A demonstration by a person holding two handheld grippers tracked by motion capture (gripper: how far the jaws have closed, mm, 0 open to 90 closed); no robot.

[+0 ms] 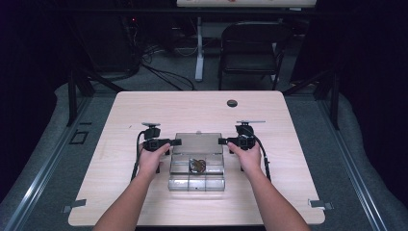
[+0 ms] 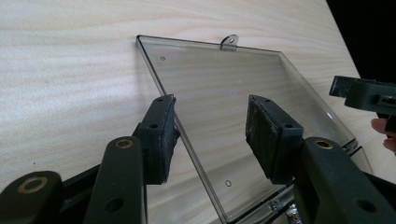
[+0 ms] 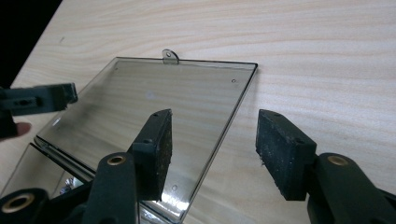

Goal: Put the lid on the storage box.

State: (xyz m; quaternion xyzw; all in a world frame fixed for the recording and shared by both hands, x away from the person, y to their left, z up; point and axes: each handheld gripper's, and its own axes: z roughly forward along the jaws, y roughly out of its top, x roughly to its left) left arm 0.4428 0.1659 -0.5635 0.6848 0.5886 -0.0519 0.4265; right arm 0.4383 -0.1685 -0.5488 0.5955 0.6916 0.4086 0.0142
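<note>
A clear plastic box (image 1: 197, 166) sits on the tabletop (image 1: 125, 115) near the middle, a little toward the near edge. Its lid (image 1: 197, 143) is swung open toward the far edge and lies back, with a small tab (image 2: 229, 41) at its far rim. A small brownish thing (image 1: 197, 165) lies in a middle compartment; what it is cannot be told.

The left gripper (image 1: 176, 142) is at the lid's left edge, jaws wide, one pad (image 2: 163, 140) just outside that edge and the other over the lid. The right gripper (image 1: 221, 141) is at the lid's right edge, jaws wide as well, straddling the edge. Neither pair is closed on the lid. A hand (image 1: 153, 159) holds each gripper.
</note>
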